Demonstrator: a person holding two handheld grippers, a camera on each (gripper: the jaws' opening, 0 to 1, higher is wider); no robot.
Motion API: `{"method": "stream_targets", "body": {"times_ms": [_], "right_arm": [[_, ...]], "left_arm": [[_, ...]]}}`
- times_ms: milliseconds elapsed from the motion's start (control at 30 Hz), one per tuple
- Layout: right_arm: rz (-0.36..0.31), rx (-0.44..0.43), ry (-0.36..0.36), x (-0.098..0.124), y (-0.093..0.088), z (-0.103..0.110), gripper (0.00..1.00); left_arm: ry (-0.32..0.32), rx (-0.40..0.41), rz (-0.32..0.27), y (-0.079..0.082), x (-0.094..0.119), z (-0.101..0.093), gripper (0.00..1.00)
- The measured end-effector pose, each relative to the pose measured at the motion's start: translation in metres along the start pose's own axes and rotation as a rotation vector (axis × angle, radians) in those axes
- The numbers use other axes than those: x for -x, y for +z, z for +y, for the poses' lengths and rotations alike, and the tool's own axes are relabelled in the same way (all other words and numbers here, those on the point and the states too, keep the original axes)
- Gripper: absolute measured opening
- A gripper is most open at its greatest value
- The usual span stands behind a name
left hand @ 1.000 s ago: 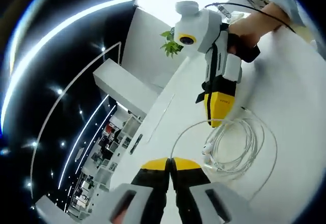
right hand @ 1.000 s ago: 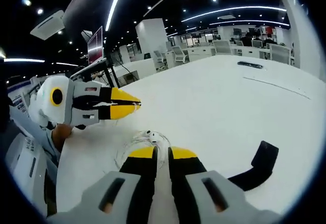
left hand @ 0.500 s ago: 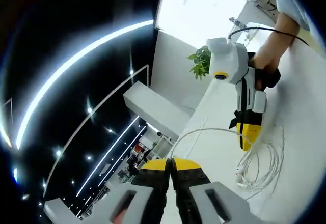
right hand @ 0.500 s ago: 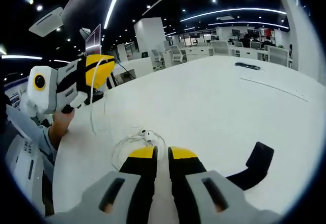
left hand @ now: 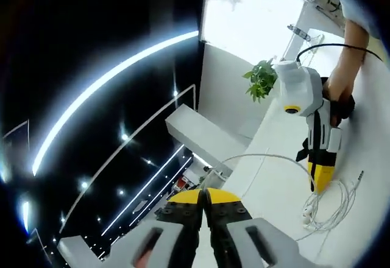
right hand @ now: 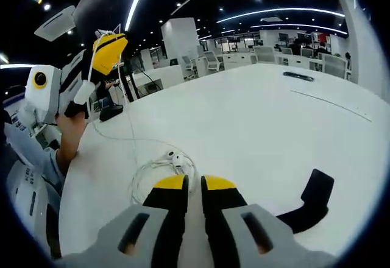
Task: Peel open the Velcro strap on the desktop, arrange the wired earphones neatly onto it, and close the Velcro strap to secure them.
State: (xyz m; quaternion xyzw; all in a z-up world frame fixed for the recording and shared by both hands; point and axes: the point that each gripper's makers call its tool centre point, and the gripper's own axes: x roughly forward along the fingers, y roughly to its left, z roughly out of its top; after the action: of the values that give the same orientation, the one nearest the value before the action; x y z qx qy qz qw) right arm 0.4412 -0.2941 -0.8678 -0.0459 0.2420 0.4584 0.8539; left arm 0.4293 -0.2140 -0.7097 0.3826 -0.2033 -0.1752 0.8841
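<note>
White desktop (right hand: 262, 116): broad, level, carrying all listed items. Your left gripper (right hand: 109, 52): raised above the desktop's near-left edge in the right gripper view, tilted upward, your hand (right hand: 70, 135) beneath it; its jaws are pressed together on a strand of the wired earphones (right hand: 161, 170), which hangs from the tips down to the coil. Your right gripper (left hand: 320, 179): in the left gripper view it points nose-down at the desktop, tips beside the coil; jaws nearly together with nothing visible between them. Velcro strap (right hand: 311, 201): black, lying on the desktop to the right of your right gripper's jaws, one end curled upward. Wired earphones: white, loosely looped, earbuds at the coil's far edge.
</note>
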Motion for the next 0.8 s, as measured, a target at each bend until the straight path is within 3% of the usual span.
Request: {"method": "stream_targets", "body": {"times_ms": [467, 800], "right_arm": [[0.007, 0.025, 0.0, -0.003, 0.001, 0.005, 0.09], [-0.011, 0.037, -0.002, 0.0, 0.006, 0.004, 0.05]], "left_arm": [[0.085, -0.004, -0.069, 0.013, -0.001, 0.018, 0.06], [0.037, 0.037, -0.036, 0.001, -0.005, 0.001, 0.06]]}}
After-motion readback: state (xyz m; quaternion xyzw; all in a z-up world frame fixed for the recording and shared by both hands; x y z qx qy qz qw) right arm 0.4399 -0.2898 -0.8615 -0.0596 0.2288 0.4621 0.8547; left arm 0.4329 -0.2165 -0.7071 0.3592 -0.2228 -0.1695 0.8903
